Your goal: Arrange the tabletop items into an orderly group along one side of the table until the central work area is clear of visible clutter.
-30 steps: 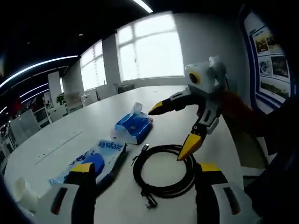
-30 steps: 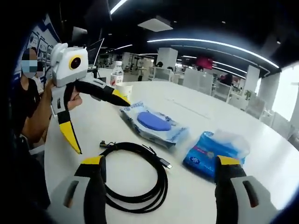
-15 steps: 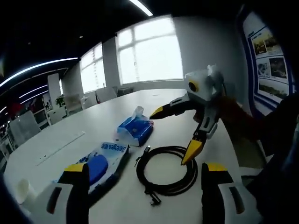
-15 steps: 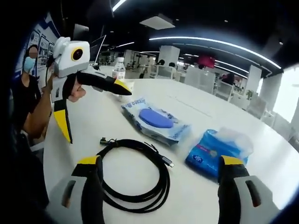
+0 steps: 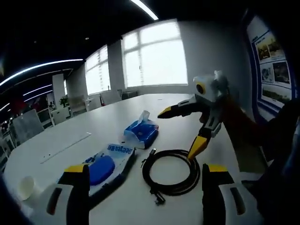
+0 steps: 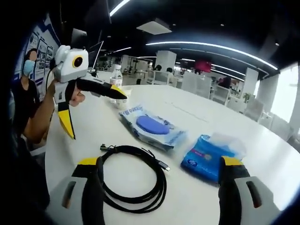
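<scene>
Both sets of jaws spread wide and empty, with the coiled cable [image 6: 133, 178] lying between the right gripper [image 6: 161, 187] jaws, wipes pack [image 6: 152, 129] beyond and tissue pack [image 6: 208, 157] off the right jaw; left gripper [image 5: 145, 190] likewise over the coil. Risked dragging loose loops apart or snagging the plug on a one-strand pinch. Plenty of bare white table [image 6: 225, 117] past the packs, near edge close under the jaws.

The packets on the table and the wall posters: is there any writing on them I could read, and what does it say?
wet wipes pack: blue print on its end, too blurred to read.
tissue pack: a small white label, unreadable.
wall posters: photos and text, too small to read.
water bottle: label illegible.
</scene>
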Tool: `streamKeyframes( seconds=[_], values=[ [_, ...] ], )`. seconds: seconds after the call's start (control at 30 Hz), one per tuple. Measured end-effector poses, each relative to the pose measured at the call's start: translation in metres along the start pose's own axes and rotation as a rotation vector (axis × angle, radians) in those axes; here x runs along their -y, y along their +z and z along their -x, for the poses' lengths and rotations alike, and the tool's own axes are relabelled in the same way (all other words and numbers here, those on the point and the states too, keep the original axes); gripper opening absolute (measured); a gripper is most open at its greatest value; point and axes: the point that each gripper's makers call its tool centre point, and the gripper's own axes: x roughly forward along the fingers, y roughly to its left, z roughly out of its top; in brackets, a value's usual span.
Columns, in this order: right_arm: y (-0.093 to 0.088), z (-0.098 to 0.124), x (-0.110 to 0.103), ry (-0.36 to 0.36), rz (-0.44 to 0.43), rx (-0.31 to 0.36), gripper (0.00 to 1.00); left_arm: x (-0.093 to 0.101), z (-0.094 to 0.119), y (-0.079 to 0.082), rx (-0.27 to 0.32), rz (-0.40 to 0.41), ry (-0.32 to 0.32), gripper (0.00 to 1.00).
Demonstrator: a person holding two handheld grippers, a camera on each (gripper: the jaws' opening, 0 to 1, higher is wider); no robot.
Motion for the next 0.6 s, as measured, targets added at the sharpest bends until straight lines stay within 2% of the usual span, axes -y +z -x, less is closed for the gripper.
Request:
streamKeyframes(
  seconds=[0.27, 0.47, 0.6],
  values=[
    [-0.001, 0.008, 0.0, -0.01, -0.004, 0.001, 0.99, -0.005, 0.017, 0.0, 0.02, 0.01, 0.015, 1.0],
    [0.004, 0.015, 0.0, -0.017, -0.006, 0.019, 0.99, -0.008, 0.027, 0.0, 0.037, 0.02, 0.023, 1.0],
    [0.003, 0.015, 0.001, -0.014, -0.011, 0.015, 0.99, -0.013, 0.034, -0.005, 0.045, 0.036, 0.029, 1.0]
  ],
)
